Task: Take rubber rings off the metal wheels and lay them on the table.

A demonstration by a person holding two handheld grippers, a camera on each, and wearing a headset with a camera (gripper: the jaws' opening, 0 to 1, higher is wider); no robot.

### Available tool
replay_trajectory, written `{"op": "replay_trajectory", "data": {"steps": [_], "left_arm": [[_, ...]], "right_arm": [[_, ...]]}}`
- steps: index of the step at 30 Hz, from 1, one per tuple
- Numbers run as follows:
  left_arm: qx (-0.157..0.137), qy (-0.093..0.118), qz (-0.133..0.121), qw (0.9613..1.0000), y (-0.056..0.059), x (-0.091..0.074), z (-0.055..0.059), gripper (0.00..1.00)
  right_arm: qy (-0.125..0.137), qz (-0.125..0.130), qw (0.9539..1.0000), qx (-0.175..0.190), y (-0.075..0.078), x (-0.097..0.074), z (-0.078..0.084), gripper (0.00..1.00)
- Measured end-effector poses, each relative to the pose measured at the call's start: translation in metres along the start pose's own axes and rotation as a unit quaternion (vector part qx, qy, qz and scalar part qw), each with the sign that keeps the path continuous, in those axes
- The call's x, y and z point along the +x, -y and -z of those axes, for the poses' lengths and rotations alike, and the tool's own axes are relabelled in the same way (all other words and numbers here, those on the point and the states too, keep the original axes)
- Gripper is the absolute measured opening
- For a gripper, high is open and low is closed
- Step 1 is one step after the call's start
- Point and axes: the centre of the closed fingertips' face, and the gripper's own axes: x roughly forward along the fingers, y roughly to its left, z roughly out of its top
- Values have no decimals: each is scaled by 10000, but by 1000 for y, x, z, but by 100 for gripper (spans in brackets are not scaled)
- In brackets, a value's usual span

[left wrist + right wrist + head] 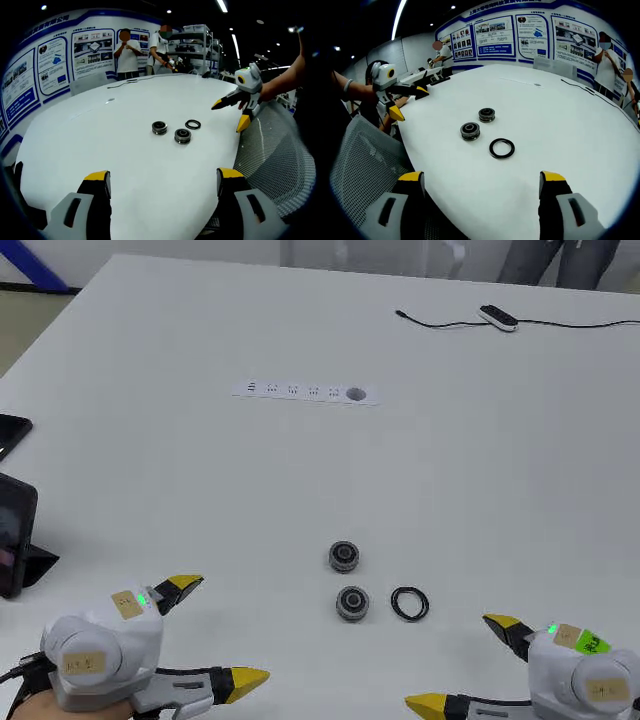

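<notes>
The wide white table (450, 460) is cut off by the head view on the near, left and right sides. At the near left, the left gripper (222, 630), white-bodied with yellow-tipped black jaws, is cropped by the bottom edge. Its jaws stand well apart and hold nothing. At the near right, the matching right gripper (458, 662) is also half cut off, with its jaws spread wide and empty too. A dark tablet on a folding stand (15, 530) is sliced by the left edge, and its screen cannot be read. Far across the table lies a flat white power strip (305, 392) with markings too small to make out. At the far right is a small black-and-white device on a thin black cable (497, 317), hard to identify.

Between the grippers, toward the near side of the table, two small metal wheels lie flat, the farther wheel (344, 556) close to the nearer wheel (352, 603) but not touching it. Each has a dark outer band around a silvery hub, and I cannot tell whether that band is rubber. Just right of the nearer wheel, a thin black rubber ring (409, 603) lies flat and apart from it, with the white tabletop showing through its centre.
</notes>
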Motion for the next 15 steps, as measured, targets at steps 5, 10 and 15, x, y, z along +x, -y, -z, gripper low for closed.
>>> {"op": "replay_trajectory", "data": {"steps": [5, 10, 15], "left_arm": [[-76, 63, -109, 9999, -1, -2, -3, 100], [-74, 93, -207, 9997, -3, -4, -6, 100], [-146, 131, -252, 9995, -6, -6, -6, 100]], "right_arm": [[116, 154, 9998, -45, 6, -6, -2, 99], [127, 185, 9997, 2, 7, -8, -2, 99], [129, 220, 9997, -36, 10, -10, -3, 99]]}}
